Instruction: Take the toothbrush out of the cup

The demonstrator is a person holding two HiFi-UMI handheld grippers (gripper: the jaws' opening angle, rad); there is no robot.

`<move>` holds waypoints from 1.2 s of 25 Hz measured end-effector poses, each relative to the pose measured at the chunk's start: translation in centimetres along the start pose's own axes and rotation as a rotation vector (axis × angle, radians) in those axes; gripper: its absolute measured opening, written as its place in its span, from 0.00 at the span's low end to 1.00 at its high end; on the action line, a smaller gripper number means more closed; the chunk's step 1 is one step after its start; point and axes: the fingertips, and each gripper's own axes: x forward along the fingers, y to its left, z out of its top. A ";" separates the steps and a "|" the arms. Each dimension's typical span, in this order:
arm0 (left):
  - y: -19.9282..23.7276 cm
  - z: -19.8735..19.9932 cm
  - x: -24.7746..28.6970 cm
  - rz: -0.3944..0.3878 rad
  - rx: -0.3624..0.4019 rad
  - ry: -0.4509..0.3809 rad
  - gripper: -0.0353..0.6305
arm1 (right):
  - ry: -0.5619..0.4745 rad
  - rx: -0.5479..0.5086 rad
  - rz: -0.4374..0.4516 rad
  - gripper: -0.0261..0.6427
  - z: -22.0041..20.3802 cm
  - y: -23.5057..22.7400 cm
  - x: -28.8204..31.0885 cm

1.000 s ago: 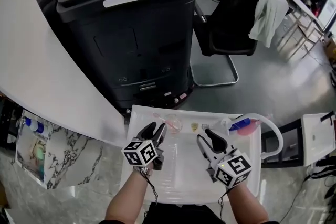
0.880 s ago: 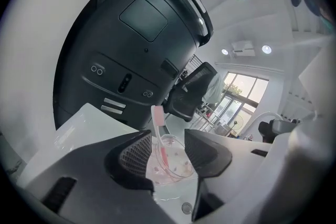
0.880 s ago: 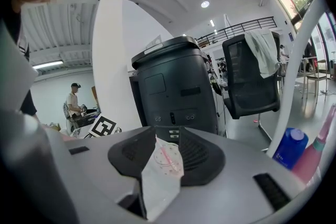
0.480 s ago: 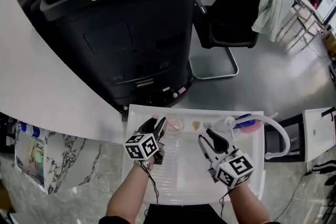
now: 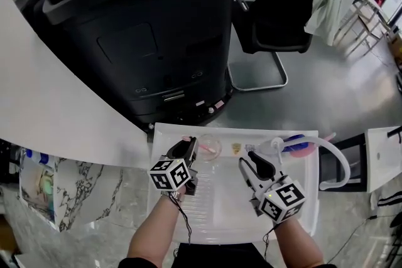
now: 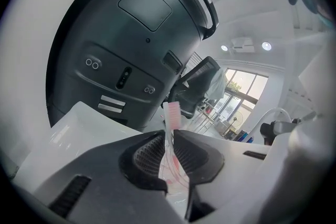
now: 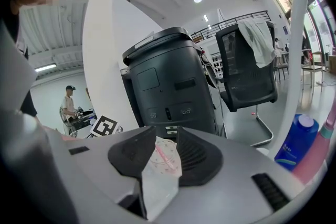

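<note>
A clear cup point(image 5: 210, 149) stands at the far side of a white basin point(image 5: 220, 213), with a pink toothbrush point(image 5: 186, 139) leaning out of it to the left. My left gripper point(image 5: 186, 147) sits just left of the cup. In the left gripper view its jaws have just been closing, and the left gripper point(image 6: 169, 140) is now shut on the toothbrush point(image 6: 171, 114) stem; the bristle head sticks up past the pads. My right gripper point(image 5: 250, 164) hovers to the right of the cup, apart from it. The right gripper point(image 7: 167, 138) is open, and the cup point(image 7: 160, 159) shows beyond the gap.
A big black machine point(image 5: 151, 28) stands behind the basin, with a black chair point(image 5: 276, 16) draped in cloth to its right. A blue-capped bottle point(image 5: 290, 145) and a curved white spout point(image 5: 336, 163) sit at the basin's far right. A small item point(image 5: 235, 149) lies beside the cup.
The left gripper's jaws were wide apart beside the cup and have closed on the toothbrush. Both grippers have edged forward and down toward the cup.
</note>
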 end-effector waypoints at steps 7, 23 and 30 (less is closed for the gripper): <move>-1.0 0.9 -0.6 -0.002 0.004 -0.039 0.11 | -0.022 -0.007 -0.018 0.23 0.8 -0.4 -1.6; -9.5 5.7 -6.2 -0.044 0.239 -0.164 0.11 | -0.136 -0.032 0.012 0.22 4.3 1.6 -6.9; -14.5 6.5 -10.8 -0.045 0.339 -0.225 0.11 | -0.189 -0.052 0.062 0.22 5.4 3.3 -10.4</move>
